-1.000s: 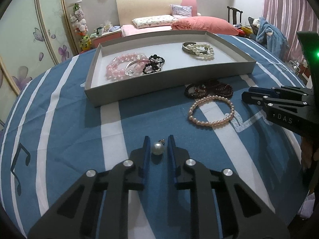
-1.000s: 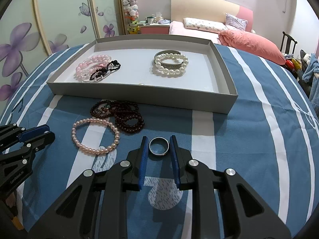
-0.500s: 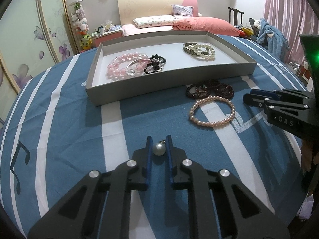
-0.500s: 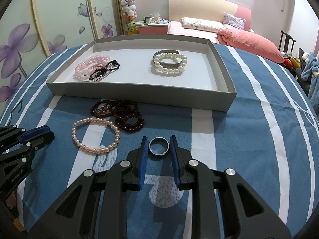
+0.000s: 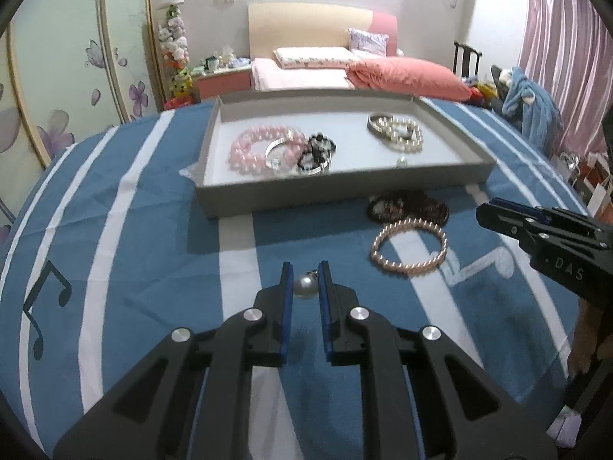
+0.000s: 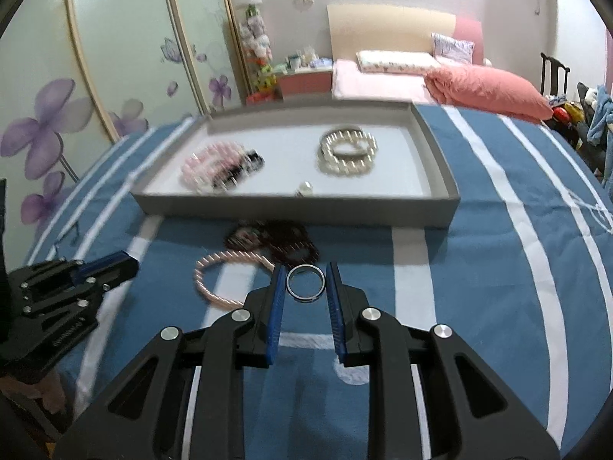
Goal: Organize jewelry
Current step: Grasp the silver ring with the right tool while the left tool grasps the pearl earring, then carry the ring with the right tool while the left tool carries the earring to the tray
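1. The left gripper (image 5: 305, 281) has its jaws clamped on a pearl earring (image 5: 305, 286), a round white pearl with a small metal fitting at the top, held between the blue pads close to the tips.
2. The right gripper (image 6: 306, 287) has its jaws clamped on a silver ring (image 6: 305, 283), which sits flat between the pads with its hole facing up.
3. Ahead of both pairs of jaws lies a grey tray (image 5: 337, 193) with a low upright wall all round; its near wall faces the tips.
4. Inside the tray, ahead and left of the left jaws, pink bead bracelets (image 5: 256, 147) touch a black beaded bracelet (image 5: 317, 151); a white pearl bracelet (image 5: 400, 132) lies ahead and right, apart from them.
5. A small pale piece (image 6: 304, 188) sits just inside the near wall, straight ahead of the right jaws.
6. The tray floor between the two bracelet groups is bare.
7. Between the tray wall and the jaws, dark red beads (image 5: 408, 207) lie in a heap on the blue striped cloth (image 5: 134, 230), touching a pink pearl bracelet (image 5: 410, 247).
8. Right of the right jaws the cloth runs open to its far edge.
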The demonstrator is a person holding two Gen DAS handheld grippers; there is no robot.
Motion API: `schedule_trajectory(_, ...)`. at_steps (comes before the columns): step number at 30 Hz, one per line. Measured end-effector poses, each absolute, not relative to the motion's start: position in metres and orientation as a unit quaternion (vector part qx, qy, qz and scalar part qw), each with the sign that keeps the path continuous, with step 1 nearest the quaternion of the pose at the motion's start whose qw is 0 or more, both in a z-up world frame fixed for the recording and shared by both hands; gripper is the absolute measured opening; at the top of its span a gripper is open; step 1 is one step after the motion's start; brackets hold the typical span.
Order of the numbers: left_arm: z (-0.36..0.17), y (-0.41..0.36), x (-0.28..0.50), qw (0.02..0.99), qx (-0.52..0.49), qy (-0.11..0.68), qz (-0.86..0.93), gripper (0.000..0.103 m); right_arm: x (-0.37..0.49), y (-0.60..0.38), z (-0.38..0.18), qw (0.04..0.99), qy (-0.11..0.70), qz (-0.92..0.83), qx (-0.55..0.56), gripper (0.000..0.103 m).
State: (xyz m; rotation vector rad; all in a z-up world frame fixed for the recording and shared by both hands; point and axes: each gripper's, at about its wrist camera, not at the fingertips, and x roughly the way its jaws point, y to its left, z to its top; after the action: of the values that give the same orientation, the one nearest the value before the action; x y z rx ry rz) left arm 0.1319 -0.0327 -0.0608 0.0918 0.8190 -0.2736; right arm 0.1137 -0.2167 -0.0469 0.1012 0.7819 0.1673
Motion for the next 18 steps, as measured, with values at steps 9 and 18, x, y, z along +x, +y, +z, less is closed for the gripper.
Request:
schedule_trajectory(9,-0.028,-0.03,0.114,0.934,0.022,0.334,-0.125,0.014,0.092,-0.202,-0.006,0.948,0.298,0.095,0.062,0.023)
schedule_trajectory(18,0.002,-0.035,0.1,0.958,0.005,0.263,-0.112,0.014,0.075,-0.193,0.018,0.973,0.21,0.082,0.055,0.023)
